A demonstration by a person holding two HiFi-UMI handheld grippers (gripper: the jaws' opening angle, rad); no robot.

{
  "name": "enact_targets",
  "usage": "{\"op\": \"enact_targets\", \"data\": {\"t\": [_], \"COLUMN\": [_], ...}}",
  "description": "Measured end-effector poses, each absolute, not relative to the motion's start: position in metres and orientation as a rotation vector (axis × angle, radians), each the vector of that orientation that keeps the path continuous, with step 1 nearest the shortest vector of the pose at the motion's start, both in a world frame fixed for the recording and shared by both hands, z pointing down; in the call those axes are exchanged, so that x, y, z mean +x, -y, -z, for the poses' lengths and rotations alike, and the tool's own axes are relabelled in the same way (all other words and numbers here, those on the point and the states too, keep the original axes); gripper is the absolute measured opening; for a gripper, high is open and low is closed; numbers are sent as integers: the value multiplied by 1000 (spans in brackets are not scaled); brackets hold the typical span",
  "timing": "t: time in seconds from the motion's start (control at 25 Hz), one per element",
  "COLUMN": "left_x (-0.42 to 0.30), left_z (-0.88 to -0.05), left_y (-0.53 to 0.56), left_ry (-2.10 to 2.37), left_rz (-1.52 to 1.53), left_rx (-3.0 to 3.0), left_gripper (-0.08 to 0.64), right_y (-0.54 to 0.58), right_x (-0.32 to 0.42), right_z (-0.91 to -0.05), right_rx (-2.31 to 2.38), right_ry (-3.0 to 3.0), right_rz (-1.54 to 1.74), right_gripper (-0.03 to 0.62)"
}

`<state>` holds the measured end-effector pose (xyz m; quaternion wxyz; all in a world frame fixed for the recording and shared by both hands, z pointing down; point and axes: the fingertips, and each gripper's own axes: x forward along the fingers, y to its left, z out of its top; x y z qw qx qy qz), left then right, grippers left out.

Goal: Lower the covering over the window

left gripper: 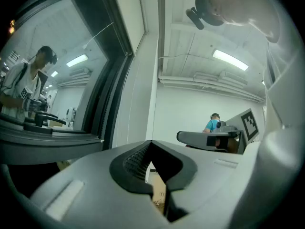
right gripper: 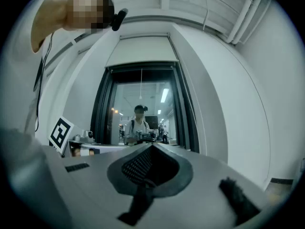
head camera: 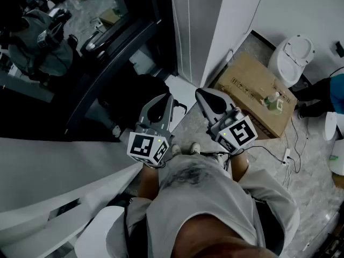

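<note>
Both the left gripper (head camera: 163, 102) and the right gripper (head camera: 207, 98) were held with jaws fully closed and empty before the window (right gripper: 140, 113). The white covering (right gripper: 140, 51) was seen drawn up at twelve o'clock above the glass, with a thin pull cord (right gripper: 141, 82) hung from its lower edge. The covering was judged light and pliant, and the slim, slippery cord best pinched near its lower end.

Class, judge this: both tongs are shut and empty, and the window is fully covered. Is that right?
No. The window is uncovered: the right gripper view shows a lit room through its glass. Both the left tongs and the right tongs are indeed shut and empty.
</note>
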<state>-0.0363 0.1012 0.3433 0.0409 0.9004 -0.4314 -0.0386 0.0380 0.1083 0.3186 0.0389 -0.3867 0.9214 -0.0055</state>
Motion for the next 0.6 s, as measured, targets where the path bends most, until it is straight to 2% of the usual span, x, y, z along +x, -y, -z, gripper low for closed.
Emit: {"op": "enact_targets", "data": {"t": [0.6], "left_x": [-24], "left_z": [-347], "left_y": [-96], "left_ry": [1331], "left_rz": [119], "left_rx": [2747], "left_gripper": [6], "right_y": [-104], "right_x": [39], "right_z": [-322], "right_rx": [-1159], "right_ry": [-2871], "right_rz": [-42], "right_gripper": [17]}}
